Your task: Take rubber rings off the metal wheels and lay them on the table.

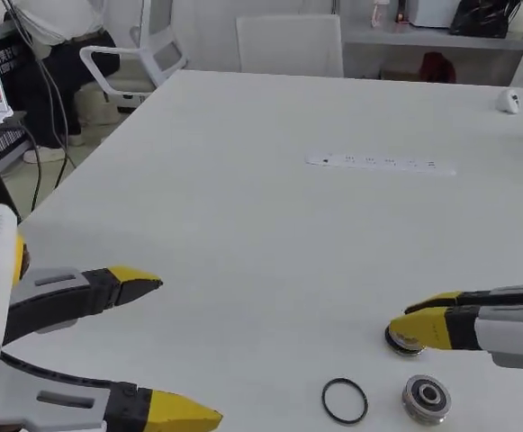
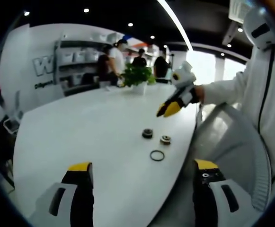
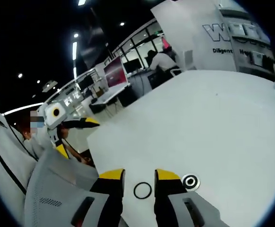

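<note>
Left gripper point(image 1: 187, 351): jaws wide apart, empty. Right gripper point(image 1: 401, 318): jaws narrowly parted, empty, over one wheel point(image 1: 407, 343). We count one ring point(image 1: 345, 400) flat on table point(image 1: 270, 225), beside second wheel point(image 1: 426, 398).

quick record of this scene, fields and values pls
table: white, power strip at far side
left gripper: jaws wide open, empty, low on the left in head view
right gripper: jaws narrowly apart, nothing between them, just above far wheel
far wheel: partly hidden under right gripper
near wheel: alone by the front edge
ring: one loose, flat on table, left of near wheel
</note>
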Demonstrator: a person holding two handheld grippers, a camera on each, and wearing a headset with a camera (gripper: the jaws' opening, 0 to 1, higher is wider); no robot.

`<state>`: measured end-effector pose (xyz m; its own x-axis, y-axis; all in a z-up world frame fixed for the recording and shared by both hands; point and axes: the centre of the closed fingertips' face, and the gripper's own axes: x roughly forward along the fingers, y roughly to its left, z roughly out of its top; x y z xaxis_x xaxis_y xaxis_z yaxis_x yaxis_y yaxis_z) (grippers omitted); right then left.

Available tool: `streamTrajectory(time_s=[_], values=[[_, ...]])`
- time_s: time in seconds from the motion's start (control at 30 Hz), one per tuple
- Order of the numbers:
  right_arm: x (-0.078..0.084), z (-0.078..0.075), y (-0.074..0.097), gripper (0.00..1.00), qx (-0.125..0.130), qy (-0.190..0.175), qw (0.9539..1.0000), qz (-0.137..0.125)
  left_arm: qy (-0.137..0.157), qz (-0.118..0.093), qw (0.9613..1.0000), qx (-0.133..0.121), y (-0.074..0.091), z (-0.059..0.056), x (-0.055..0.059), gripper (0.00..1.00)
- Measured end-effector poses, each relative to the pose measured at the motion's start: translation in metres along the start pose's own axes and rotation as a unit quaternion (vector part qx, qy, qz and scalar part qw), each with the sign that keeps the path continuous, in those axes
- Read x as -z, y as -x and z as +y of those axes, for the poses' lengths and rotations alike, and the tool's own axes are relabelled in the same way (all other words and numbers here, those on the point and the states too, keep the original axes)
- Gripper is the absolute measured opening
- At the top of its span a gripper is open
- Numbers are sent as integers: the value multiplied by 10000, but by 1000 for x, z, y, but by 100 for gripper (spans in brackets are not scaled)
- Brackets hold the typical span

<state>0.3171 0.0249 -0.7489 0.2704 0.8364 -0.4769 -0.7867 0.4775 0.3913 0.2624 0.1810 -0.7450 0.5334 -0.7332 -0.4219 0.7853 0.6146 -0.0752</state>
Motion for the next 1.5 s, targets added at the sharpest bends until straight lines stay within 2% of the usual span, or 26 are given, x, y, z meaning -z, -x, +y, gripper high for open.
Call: streamTrajectory(time_s=[0.1, 0.27, 0.6, 0.77, 0.93, 1.07, 1.3, 1.5], values=[[-9, 3, 8, 24, -57, -6, 9998, -170, 17, -37, 10000, -45, 1, -2, -2, 89], [-18, 2, 23, 31, -11, 291, 9991, -318, 49, -59, 9999, -119, 5, -7, -5, 89], [-39, 1, 54, 41, -91, 350, 9968, -713, 212, -147, 9990, -374, 9, -11, -12, 91], [-44, -10, 67, 44, -48, 456, 9954, -840, 241, -126, 9986, -464, 9, -13, -14, 93], [-46, -22, 79, 54, 113, 746, 9938, -818, 201, -55, 9986, -496, 6, -18, -18, 92], [-44, -28, 87, 56, 163, 877, 9929, -787, 185, -52, 9985, -522, 3, -21, -24, 93], [-33, -42, 94, 64, 279, 1081, 9917, -645, 144, -42, 9984, -554, -7, -21, -38, 95], [-16, -51, 96, 68, 309, 1200, 9916, -375, 58, -18, 9983, -585, -13, -21, -52, 98]])
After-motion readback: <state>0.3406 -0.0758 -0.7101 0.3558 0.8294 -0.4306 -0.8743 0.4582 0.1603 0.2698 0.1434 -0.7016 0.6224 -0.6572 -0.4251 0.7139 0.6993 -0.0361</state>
